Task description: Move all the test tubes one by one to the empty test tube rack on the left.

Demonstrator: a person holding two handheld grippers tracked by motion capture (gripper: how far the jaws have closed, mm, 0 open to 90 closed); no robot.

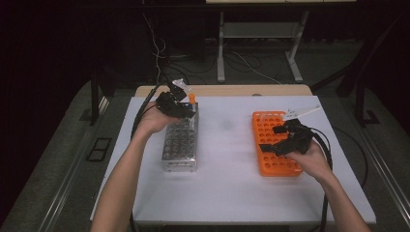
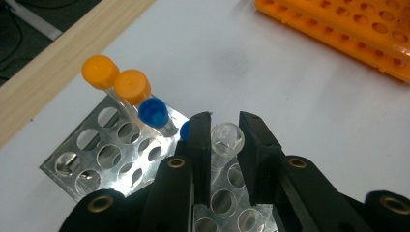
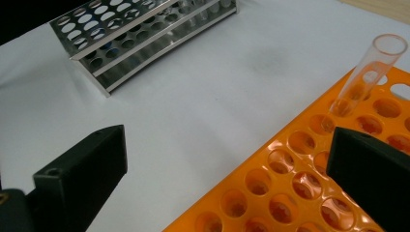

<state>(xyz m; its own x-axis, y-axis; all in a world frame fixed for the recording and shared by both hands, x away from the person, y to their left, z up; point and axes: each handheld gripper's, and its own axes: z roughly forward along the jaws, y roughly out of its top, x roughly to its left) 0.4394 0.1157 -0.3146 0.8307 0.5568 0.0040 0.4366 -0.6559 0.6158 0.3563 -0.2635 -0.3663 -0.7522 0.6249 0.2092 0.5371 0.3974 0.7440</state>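
My left gripper (image 2: 225, 126) is shut on a clear uncapped tube (image 2: 227, 137) that stands in a hole of the metal rack (image 2: 104, 154). Just beyond it in that rack stand two orange-capped tubes (image 2: 132, 83) and a blue-capped tube (image 2: 153, 111); another blue cap is half hidden behind one jaw. In the high view this gripper (image 1: 186, 112) hovers over the far end of the metal rack (image 1: 180, 145). My right gripper (image 3: 227, 159) is wide open above the orange rack (image 3: 290, 188), holding nothing. A clear open tube (image 3: 370, 72) leans in a hole of that rack, ahead of the right jaw.
Both racks sit on a white tabletop (image 1: 227, 159), the orange rack (image 1: 270, 162) on the right. A wooden strip (image 1: 232, 90) runs along the table's far edge. Cables trail from both grippers. The metal rack (image 3: 140, 34) lies across bare white surface from the right gripper.
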